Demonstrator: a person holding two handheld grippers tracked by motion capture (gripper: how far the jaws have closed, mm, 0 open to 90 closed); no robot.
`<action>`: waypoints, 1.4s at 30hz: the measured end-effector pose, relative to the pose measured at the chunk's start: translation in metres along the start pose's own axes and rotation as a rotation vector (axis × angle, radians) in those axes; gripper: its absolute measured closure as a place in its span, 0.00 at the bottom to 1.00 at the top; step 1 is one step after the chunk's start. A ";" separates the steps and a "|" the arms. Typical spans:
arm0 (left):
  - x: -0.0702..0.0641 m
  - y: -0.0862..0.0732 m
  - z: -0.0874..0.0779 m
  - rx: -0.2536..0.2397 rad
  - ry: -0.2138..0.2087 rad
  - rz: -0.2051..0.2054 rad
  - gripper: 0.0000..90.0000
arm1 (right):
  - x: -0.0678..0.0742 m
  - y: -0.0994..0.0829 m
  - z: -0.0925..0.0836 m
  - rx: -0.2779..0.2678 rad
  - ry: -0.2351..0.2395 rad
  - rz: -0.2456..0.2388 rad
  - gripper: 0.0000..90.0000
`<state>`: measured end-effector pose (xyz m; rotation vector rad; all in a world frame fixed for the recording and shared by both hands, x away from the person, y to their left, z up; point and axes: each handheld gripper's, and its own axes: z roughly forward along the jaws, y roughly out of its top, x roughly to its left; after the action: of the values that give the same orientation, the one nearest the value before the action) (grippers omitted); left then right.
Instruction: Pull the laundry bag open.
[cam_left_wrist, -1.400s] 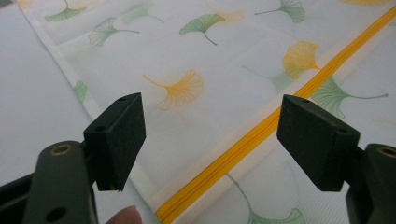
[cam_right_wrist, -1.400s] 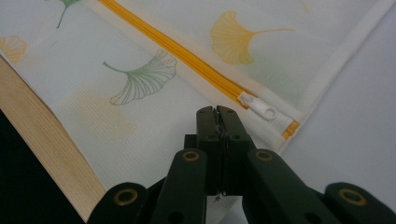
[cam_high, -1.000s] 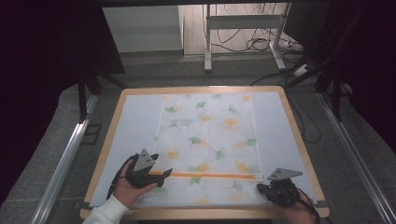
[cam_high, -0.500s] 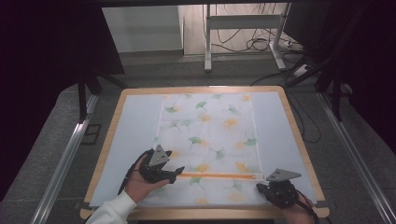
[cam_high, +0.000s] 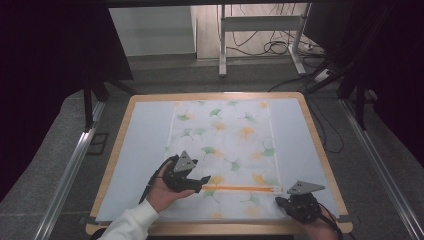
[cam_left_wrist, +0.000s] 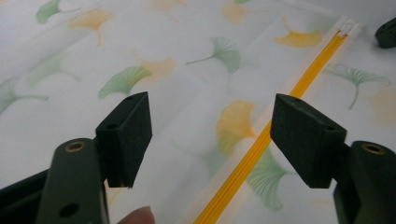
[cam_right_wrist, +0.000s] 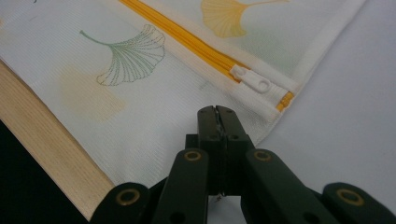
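Lying flat, zipper (cam_high: 240, 188) running crosswise from left tool (cam_high: 200, 184) toward right tool (cam_high: 281, 201).

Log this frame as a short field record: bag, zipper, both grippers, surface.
bag: white mesh bag with ginkgo leaf print, lying flat
zipper: orange zipper running across the bag's near part; white zipper pull at its right end
left gripper: jaws apart and just been closing a little, nothing between them, over the zipper's left part
right gripper: jaws shut, on the fabric at the bag's near right corner, just short of the pull
surface: pale mat on a wood-edged board
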<state>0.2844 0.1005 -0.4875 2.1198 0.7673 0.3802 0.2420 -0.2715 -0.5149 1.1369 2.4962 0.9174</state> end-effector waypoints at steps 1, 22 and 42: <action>-0.002 0.002 0.002 0.002 -0.007 0.008 0.33 | 0.000 0.000 0.000 0.000 -0.001 -0.006 0.99; -0.050 0.048 0.055 0.038 -0.131 0.061 0.37 | -0.001 0.001 0.000 -0.002 0.008 -0.012 0.98; -0.086 0.075 0.112 0.097 -0.203 0.128 0.48 | 0.001 -0.001 -0.001 -0.003 0.028 -0.011 0.98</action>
<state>0.3049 -0.0574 -0.4964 2.2642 0.5441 0.1946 0.2403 -0.2721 -0.5151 1.1165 2.5193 0.9401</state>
